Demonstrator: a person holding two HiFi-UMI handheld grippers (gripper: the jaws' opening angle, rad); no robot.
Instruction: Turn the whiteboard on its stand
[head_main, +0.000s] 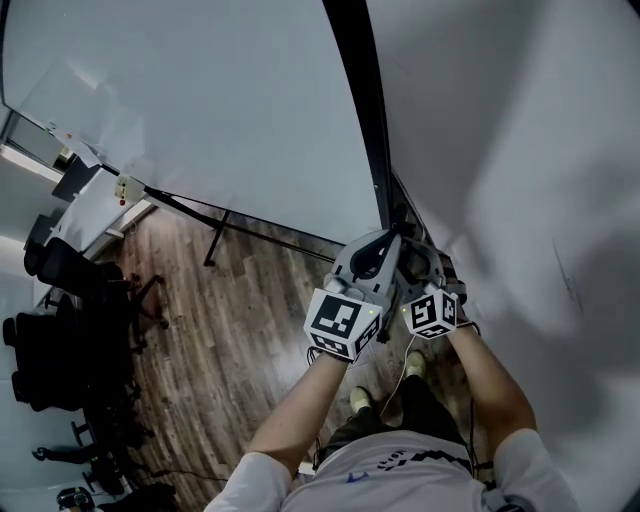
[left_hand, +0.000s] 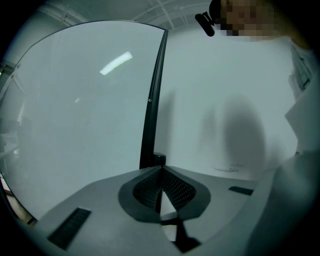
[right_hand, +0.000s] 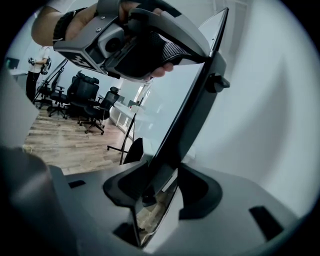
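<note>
The whiteboard (head_main: 200, 100) stands edge-on before me, and its dark side frame (head_main: 365, 90) runs down to both grippers. In the head view my left gripper (head_main: 390, 242) and right gripper (head_main: 416, 256) sit side by side on that frame. The left gripper (left_hand: 160, 175) is shut on the frame (left_hand: 152, 100), which rises from between its pads. The right gripper (right_hand: 160, 185) grips the frame (right_hand: 192, 105) lower down, one pad on each side. A black knob (right_hand: 218, 82) sticks out of the frame above it. The left gripper (right_hand: 145, 47) shows higher up in the right gripper view.
A black stand leg (head_main: 215, 235) rests on the wooden floor (head_main: 230, 320) under the board. Several black office chairs (head_main: 60, 340) and a white desk (head_main: 95, 195) stand at the left. My feet (head_main: 362, 400) are close to the board. Another person (right_hand: 42, 60) stands far off.
</note>
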